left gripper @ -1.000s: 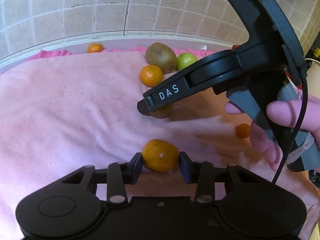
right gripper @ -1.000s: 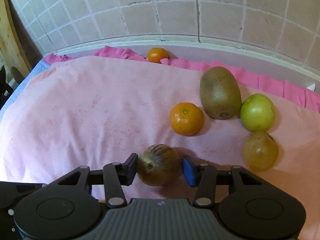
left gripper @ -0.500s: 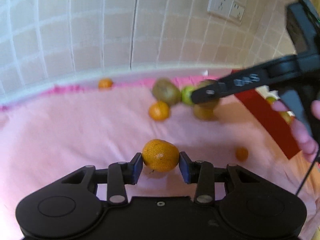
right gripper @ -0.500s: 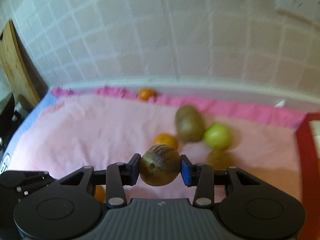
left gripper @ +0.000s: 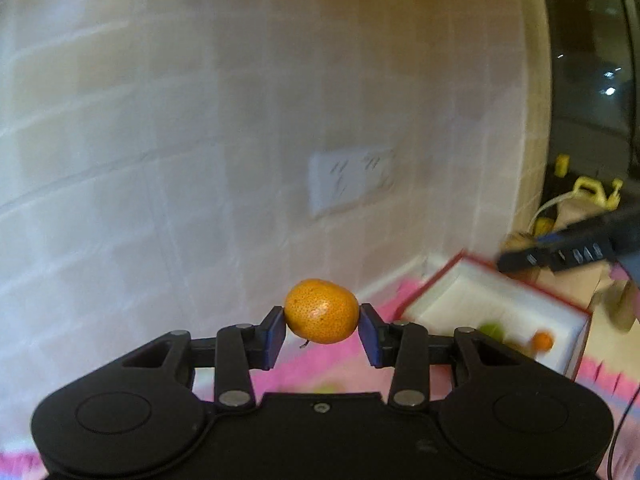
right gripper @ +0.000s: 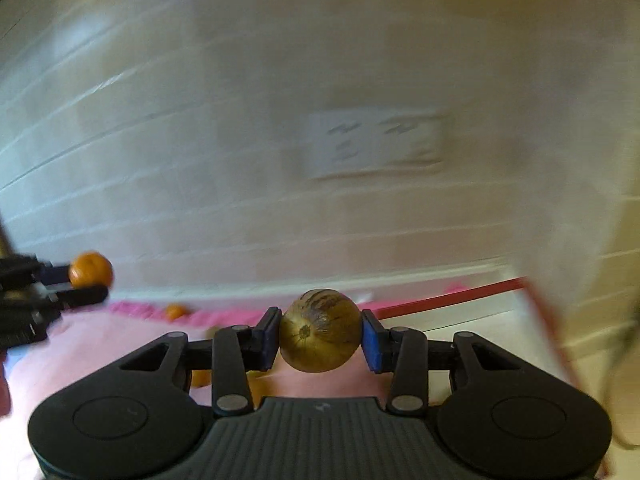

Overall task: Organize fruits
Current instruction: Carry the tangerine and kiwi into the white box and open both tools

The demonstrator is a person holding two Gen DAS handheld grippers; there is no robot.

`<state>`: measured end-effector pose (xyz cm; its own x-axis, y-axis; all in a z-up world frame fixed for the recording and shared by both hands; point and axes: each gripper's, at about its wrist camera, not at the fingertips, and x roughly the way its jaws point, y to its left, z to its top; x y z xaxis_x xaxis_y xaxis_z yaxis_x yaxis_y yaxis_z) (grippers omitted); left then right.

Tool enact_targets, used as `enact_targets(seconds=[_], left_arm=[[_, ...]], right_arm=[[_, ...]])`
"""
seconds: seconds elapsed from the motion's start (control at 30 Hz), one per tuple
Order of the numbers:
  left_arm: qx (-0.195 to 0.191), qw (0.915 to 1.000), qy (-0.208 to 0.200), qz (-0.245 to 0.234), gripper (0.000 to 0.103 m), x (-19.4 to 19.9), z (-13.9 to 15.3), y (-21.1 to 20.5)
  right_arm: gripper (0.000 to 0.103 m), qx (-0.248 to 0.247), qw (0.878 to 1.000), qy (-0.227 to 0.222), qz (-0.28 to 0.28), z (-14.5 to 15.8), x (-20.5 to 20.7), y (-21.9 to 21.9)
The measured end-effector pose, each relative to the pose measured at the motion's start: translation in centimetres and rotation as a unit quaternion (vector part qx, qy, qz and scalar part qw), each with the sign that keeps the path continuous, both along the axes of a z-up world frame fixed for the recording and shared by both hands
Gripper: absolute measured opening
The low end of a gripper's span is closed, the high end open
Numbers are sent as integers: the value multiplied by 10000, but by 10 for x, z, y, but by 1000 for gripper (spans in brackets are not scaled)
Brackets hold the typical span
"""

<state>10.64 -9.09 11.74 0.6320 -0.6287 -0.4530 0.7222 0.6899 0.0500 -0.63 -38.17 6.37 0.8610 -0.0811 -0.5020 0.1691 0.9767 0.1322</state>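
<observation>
My left gripper (left gripper: 322, 326) is shut on an orange mandarin (left gripper: 321, 311) and holds it high in the air, facing the tiled wall. My right gripper (right gripper: 319, 338) is shut on a brown striped round fruit (right gripper: 319, 330), also lifted. In the left wrist view a red-rimmed white box (left gripper: 448, 296) lies low on the right, with a green fruit (left gripper: 491, 330) and a small orange fruit (left gripper: 543, 341) inside. The right gripper (left gripper: 520, 254) shows blurred above that box. In the right wrist view the left gripper with its mandarin (right gripper: 90, 269) is at the far left.
A pink towel (right gripper: 80, 344) covers the surface, with a small orange fruit (right gripper: 175, 311) at its far edge by the wall. The red box rim (right gripper: 452, 298) runs to the right. A wall socket (left gripper: 350, 180) is on the tiles. Both views are motion blurred.
Both grippers have risen from the towel with their fruits and swung right towards the red box. The fruits left on the towel have dropped out of view.
</observation>
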Motion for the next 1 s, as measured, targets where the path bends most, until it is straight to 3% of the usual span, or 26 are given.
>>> enact_targets(seconds=[0.2,0.37,0.5,0.7,1.0], left_arm=[[-305,9957,224,-851,48,19,15,-94],[-335,9837,1015,-1449,49,37,-13,-182],[-118,9746,1729,-1419,48,52,-70,-239],[184,9561,2681,-1171,48,77,-147,-286],[537,9440,3138,-869,48,92,-189,-305]], right_arm=[[44,-11,9956,64,-931,-4,-45,-73],[44,305,9906,377,-1280,-35,-52,-113],[44,610,9873,674,-1301,-69,-38,-135],[44,972,9830,1060,-1145,-117,-7,-150],[44,1267,9737,1492,-1166,-169,26,-157]])
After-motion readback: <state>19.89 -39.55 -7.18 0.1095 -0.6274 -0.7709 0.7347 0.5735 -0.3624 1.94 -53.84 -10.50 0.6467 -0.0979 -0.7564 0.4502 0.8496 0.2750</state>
